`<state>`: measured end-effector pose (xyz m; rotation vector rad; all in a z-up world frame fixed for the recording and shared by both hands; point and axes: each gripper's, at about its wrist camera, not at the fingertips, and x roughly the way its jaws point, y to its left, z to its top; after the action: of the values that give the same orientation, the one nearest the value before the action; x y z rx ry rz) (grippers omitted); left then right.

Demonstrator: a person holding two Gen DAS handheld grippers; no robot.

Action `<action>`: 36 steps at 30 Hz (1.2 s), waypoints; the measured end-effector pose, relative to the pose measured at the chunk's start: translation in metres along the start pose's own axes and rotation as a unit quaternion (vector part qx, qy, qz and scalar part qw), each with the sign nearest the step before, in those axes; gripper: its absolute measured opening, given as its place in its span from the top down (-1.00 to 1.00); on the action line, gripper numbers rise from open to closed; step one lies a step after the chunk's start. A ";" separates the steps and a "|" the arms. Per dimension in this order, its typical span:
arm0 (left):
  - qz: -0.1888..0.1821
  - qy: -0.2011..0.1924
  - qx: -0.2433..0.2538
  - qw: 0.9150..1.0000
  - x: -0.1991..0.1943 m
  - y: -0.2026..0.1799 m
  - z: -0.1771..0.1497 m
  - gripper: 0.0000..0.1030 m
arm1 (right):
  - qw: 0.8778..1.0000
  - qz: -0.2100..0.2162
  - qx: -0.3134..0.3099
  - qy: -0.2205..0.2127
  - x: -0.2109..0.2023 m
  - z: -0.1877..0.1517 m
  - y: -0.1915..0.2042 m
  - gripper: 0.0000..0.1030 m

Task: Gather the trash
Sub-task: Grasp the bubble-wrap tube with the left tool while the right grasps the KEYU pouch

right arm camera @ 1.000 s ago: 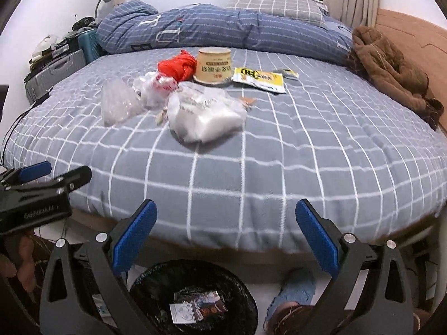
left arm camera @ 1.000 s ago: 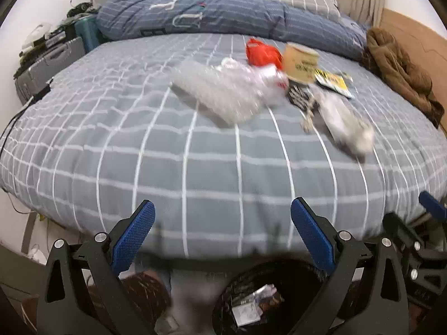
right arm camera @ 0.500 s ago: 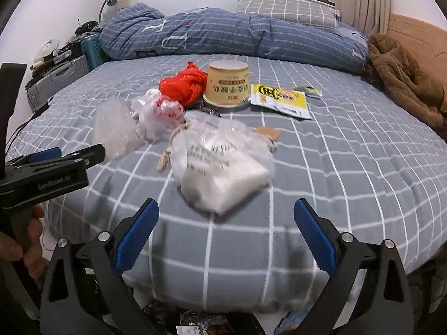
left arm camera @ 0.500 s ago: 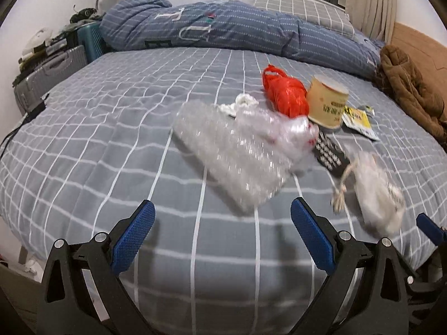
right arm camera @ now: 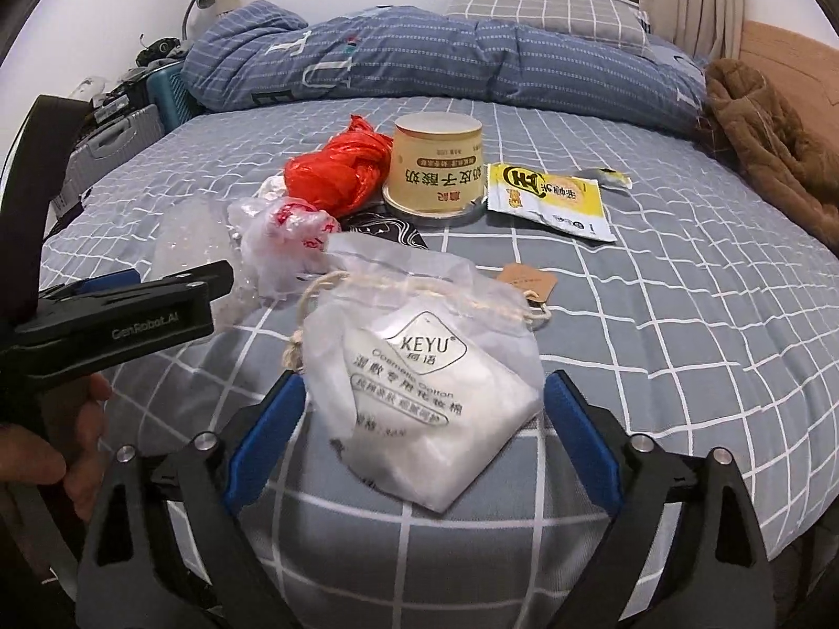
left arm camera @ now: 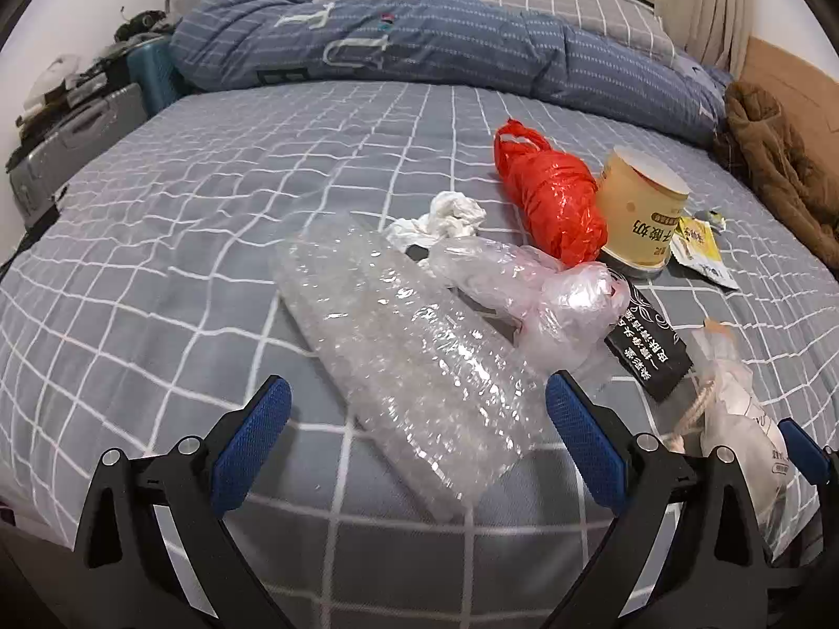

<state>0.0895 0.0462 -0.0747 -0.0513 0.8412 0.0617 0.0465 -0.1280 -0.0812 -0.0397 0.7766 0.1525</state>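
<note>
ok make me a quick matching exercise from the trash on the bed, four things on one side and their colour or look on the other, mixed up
Things:
1. knotted plastic bag
2. paper cup
3. bubble wrap
4. drawstring pouch

Looks:
a. clear, bubbly
b. red
c. white, printed KEYU
d. beige, standing upside down

Pairs: 1-b, 2-d, 3-a, 4-c

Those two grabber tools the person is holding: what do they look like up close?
Each is a black, angular frame that forks into two arms, tipped with blue textured pads and studded with silver rivets. The left gripper and right gripper look alike. Seen side-on in the right wrist view, the left one has a pistol-style handle and white "GenRobot.AI" lettering. No cables or sleeve show.
</note>
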 end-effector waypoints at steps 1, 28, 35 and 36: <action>0.000 0.001 0.001 1.000 0.002 -0.001 0.001 -0.86 | 1.000 0.000 0.000 0.000 0.001 0.000 0.000 -0.70; -0.025 0.021 0.022 0.999 0.007 -0.006 -0.006 0.30 | 1.000 0.006 -0.008 0.016 0.005 -0.004 -0.003 -0.08; -0.029 0.008 0.024 0.999 -0.012 -0.005 -0.003 0.30 | 1.000 0.003 -0.017 0.001 -0.008 -0.001 -0.003 -0.07; -0.030 0.007 0.023 0.999 -0.015 -0.005 -0.003 0.30 | 1.000 0.003 -0.017 -0.001 -0.010 -0.001 -0.003 -0.07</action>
<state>0.0780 0.0407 -0.0652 -0.0329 0.8540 -0.0141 0.0396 -0.1319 -0.0751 -0.0701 0.7729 0.1712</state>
